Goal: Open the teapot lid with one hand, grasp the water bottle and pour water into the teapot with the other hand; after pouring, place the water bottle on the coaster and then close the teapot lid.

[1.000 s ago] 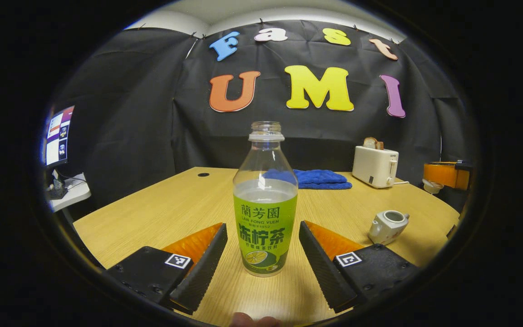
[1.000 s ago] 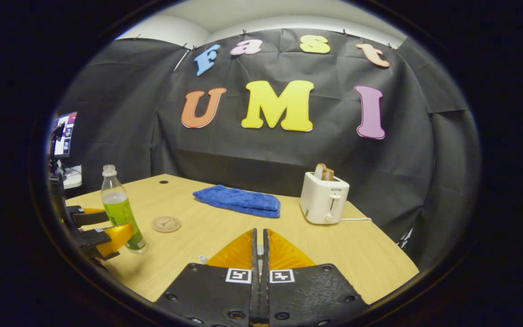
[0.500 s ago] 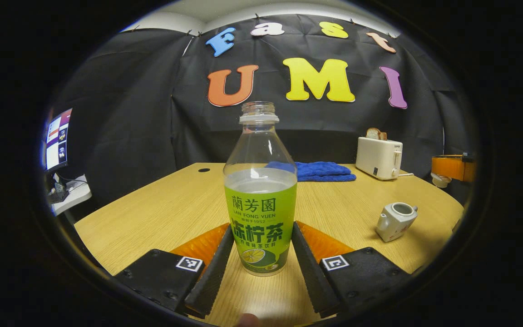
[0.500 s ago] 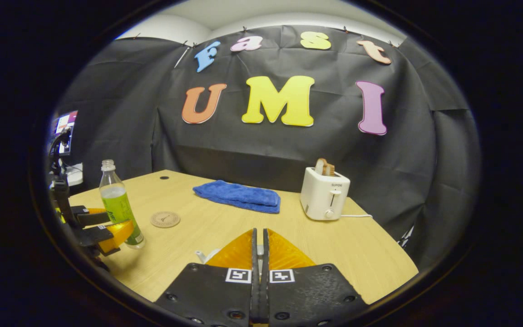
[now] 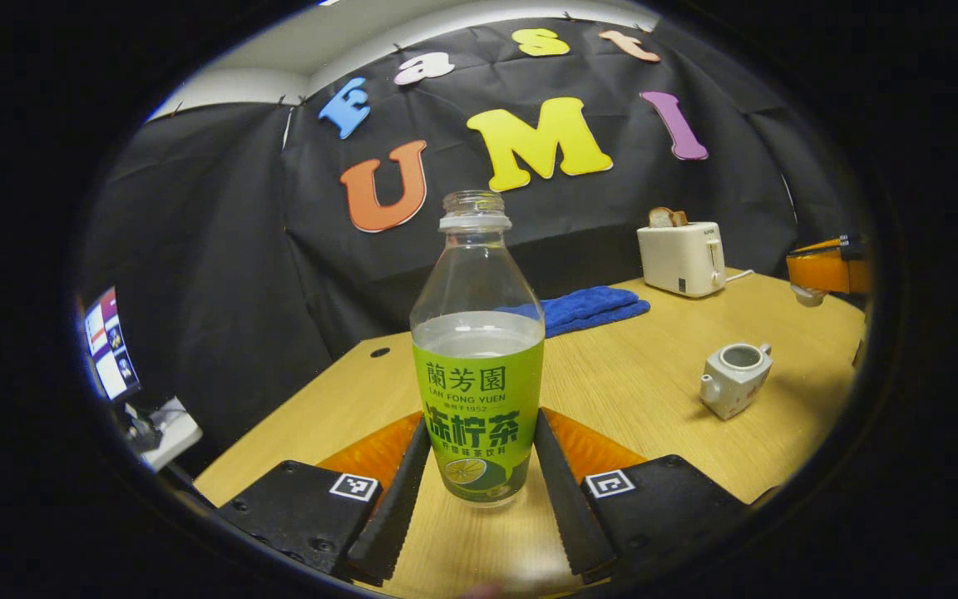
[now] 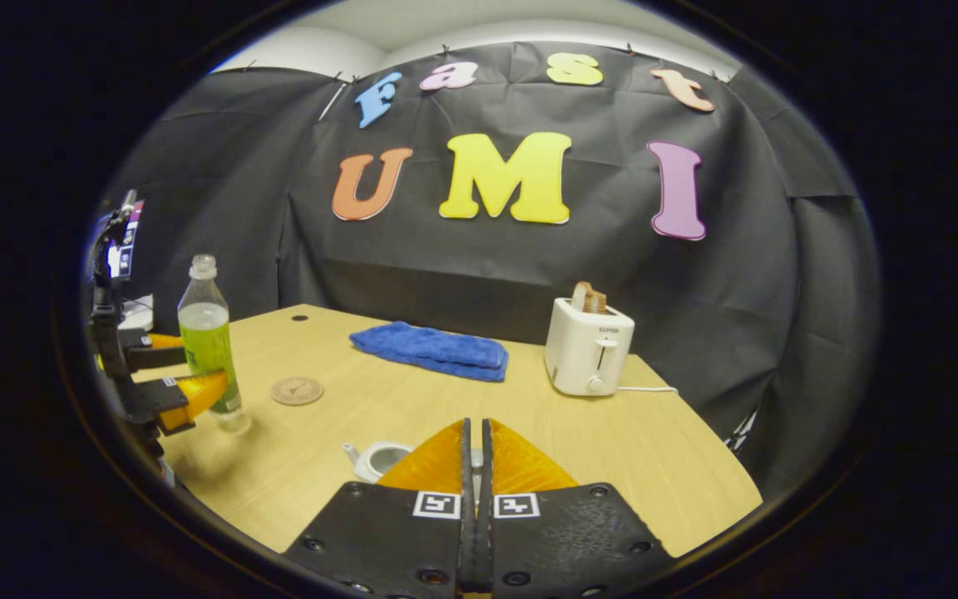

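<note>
Green-labelled water bottle [image 5: 477, 366] sits right between the fingers of your left gripper [image 5: 477, 491], and both fingers press on the lower part of the label, so you've got it clamped. The bottle has no cap, and the liquid line sits just above the label. In the right gripper view the bottle [image 6: 209, 341] looks lifted clear of the wooden table [image 6: 412, 416], with its shadow on the wood underneath, and it's upright or close to it. The left gripper [image 6: 184, 374] shows at the left edge there, with its fingers on either side of the bottle.

The white teapot [image 5: 733, 378] stands on the table well off to the right in the left gripper view, with its top open and the spout pointing left. From the right gripper view it [image 6: 379, 457] peeks out just left of your right gripper [image 6: 472, 466], below it. That gripper's jaws are pinched nearly together with something small and pale between them; can't really tell what it is from here.

The round coaster [image 6: 297, 390] lies flat on the table near the bottle, to its right, with nothing on it. Further back there's a folded blue towel [image 6: 429, 349] and a white toaster [image 6: 589, 348] with a slice of toast sticking out
</note>
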`<action>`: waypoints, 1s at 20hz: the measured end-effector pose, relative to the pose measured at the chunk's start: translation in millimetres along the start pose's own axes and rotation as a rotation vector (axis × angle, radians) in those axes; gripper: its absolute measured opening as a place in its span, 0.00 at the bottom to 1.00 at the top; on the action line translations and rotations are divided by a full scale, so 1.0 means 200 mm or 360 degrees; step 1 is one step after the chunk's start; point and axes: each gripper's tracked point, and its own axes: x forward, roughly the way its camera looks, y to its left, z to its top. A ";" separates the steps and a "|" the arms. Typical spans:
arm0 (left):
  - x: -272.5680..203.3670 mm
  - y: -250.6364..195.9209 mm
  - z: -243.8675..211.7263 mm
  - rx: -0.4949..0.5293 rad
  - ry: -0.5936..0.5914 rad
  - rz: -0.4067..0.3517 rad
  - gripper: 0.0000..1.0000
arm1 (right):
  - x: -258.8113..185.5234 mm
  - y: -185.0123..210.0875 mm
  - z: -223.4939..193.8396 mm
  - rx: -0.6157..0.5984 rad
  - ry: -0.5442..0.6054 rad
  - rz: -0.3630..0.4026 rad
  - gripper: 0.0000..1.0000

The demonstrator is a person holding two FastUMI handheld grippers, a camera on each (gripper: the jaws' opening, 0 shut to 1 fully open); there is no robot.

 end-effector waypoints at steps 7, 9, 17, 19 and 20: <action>-0.01 0.09 0.13 0.0581 0.0006 0.0178 0.75 | -0.02 -0.12 -0.04 0.0021 0.0012 -0.0016 0.02; 0.00 0.04 0.13 0.0682 0.0027 0.0172 0.75 | -0.03 -0.15 -0.06 0.0025 0.0014 -0.0019 0.00; 0.07 -0.15 0.03 0.1181 0.0208 0.0123 0.75 | -0.05 -0.28 -0.11 -0.0003 0.0010 -0.0033 0.00; 0.07 -0.18 0.07 0.1327 0.0196 0.0152 0.75 | -0.05 -0.30 -0.13 -0.0008 0.0012 -0.0025 0.00; 0.08 -0.20 0.08 0.1401 0.0188 0.0152 0.75 | -0.05 -0.30 -0.13 -0.0011 0.0015 -0.0023 0.00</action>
